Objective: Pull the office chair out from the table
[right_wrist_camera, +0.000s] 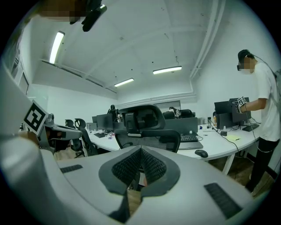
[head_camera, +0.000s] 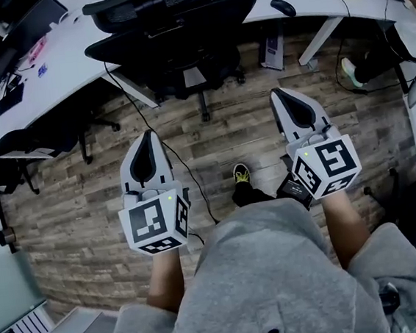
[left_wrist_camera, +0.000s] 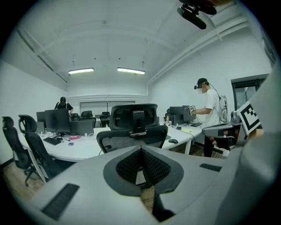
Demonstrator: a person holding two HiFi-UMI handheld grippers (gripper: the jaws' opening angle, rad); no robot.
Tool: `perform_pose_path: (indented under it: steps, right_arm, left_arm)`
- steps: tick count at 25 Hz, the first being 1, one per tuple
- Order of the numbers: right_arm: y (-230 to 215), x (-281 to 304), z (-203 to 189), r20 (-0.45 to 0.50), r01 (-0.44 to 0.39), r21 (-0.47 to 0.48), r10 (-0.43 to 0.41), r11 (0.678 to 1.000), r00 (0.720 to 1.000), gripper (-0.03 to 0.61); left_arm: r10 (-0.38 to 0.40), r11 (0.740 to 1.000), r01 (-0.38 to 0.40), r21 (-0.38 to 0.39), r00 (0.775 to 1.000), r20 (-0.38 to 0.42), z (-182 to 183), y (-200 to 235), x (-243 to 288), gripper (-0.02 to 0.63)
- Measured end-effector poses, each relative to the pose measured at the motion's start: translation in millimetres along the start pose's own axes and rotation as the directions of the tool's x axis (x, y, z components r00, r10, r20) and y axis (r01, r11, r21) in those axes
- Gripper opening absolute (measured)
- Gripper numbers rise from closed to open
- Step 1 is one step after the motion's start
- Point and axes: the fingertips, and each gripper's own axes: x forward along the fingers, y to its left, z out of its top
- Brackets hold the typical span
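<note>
The black office chair (head_camera: pixel 172 40) stands with its mesh back toward me, its seat tucked under the white desk (head_camera: pixel 71 54). My left gripper (head_camera: pixel 148 135) and right gripper (head_camera: pixel 279 93) hover over the wooden floor short of the chair, touching nothing. Both point at the chair with their jaws shut and empty. In the left gripper view the chair (left_wrist_camera: pixel 134 127) rises straight beyond the closed left gripper (left_wrist_camera: pixel 141 151). The right gripper view shows the chair's (right_wrist_camera: pixel 147 125) headrest and back just past the closed right gripper (right_wrist_camera: pixel 141 151).
A mouse (head_camera: pixel 283 6) lies on the desk to the right of the chair. A second black chair (head_camera: pixel 64 133) stands at the left. A cable (head_camera: pixel 178 165) runs across the floor. A person in a white shirt (right_wrist_camera: pixel 263 110) stands at a desk to the right.
</note>
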Motion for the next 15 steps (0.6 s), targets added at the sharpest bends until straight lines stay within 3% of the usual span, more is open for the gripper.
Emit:
perform_pose_path:
  steps: [15]
  right_arm:
    - [-35.9, 37.7, 28.7, 0.054, -0.051, -0.012, 0.052, 0.999, 0.997, 0.026]
  left_arm:
    - [0.041, 0.999, -0.042, 0.030, 0.998, 0.038, 34.0, -3.4, 41.3, 0.009]
